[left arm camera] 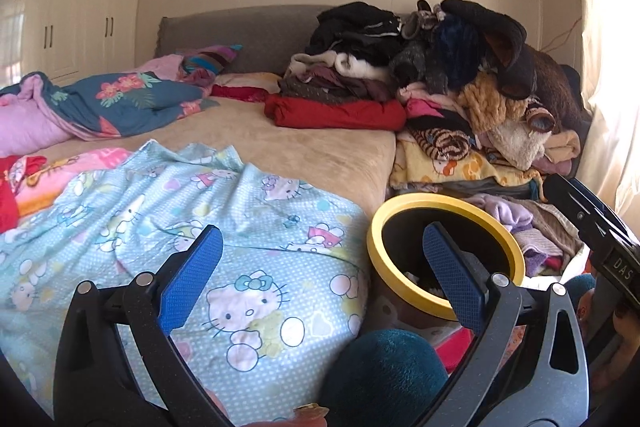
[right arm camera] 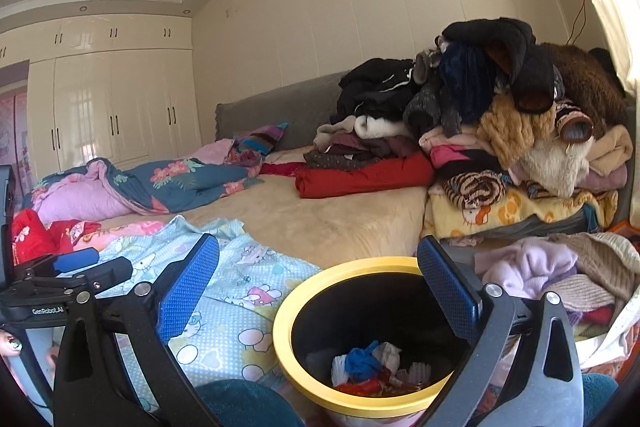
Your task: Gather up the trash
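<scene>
**Both grippers empty above the bin**

My right gripper (right arm camera: 318,287) hangs spread wide with nothing between its blue cross-hatched pads (right arm camera: 188,287), and the yellow-rimmed bin (right arm camera: 280,331) sits just below and ahead of it, a little to the right of centre. My left gripper (left arm camera: 322,277) is likewise released and empty; from its camera the bin (left arm camera: 374,259) lies off to the right, partly behind my right-hand finger, so the right hand is the nearer one to it.

The bin is round, with a smooth hard plastic ring and a dark inner wall. Down inside lies the collected trash (right arm camera: 372,367): a knotted blue scrap, crumpled white paper or tissue, something red, and what may be crumbs at the bottom, though that part is too murky to call.

Beside the bin on the left, the bed (left arm camera: 312,151) carries a soft, wrinkled cartoon-cat sheet (left arm camera: 248,235) over a tan plush cover. To the right, a heap of clothes (right arm camera: 500,131) rises in fleece, knit and fur textures. I see no loose trash on the sheet in either view, so I judge the next piece must be looked for elsewhere, and any drop belongs straight down from the right hand.
</scene>
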A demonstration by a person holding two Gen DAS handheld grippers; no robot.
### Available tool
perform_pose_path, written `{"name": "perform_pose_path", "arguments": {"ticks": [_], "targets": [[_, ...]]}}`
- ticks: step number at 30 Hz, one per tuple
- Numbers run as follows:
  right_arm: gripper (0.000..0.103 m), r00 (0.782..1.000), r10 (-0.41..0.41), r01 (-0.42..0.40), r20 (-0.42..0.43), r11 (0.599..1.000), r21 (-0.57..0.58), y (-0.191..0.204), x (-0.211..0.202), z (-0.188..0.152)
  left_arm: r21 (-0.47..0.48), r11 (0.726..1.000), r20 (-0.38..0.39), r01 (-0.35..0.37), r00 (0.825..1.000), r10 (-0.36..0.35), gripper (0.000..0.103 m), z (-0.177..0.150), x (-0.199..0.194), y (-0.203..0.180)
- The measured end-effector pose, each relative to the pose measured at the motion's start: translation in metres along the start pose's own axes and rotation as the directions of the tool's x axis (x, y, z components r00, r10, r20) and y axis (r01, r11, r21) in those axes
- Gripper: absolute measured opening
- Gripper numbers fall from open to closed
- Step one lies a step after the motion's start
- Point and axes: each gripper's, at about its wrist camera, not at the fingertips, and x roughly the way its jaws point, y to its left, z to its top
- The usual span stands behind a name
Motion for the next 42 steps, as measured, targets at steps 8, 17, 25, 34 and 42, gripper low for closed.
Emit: {"name": "perform_pose_path", "arguments": {"ticks": [8,17,25,34,42], "targets": [[0.097,1.000,-0.009,0.009,-0.005,1.000,-0.008,0.004,0.000,-0.004,-0.018,1.000,-0.002,-0.013,1.000,0.013,0.092,-0.004,0.000,0.005],[0.097,1.000,-0.003,0.003,-0.008,1.000,-0.017,0.006,0.002,-0.007,-0.024,1.000,-0.002,-0.008,1.000,0.008,0.092,-0.004,0.000,0.008],[0.097,1.000,-0.009,0.009,-0.009,1.000,-0.015,0.006,0.002,-0.009,-0.023,1.000,-0.001,-0.010,1.000,0.010,0.092,-0.003,-0.001,0.007],[0.097,1.000,-0.009,0.009,-0.005,1.000,-0.014,0.005,0.002,-0.010,-0.024,1.000,0.001,-0.007,1.000,0.007,0.092,-0.003,-0.001,0.007],[0.097,1.000,-0.008,0.008,-0.009,1.000,-0.010,0.005,0.002,-0.010,-0.026,1.000,0.004,-0.008,1.000,0.008,0.092,-0.003,-0.001,0.007]]}}
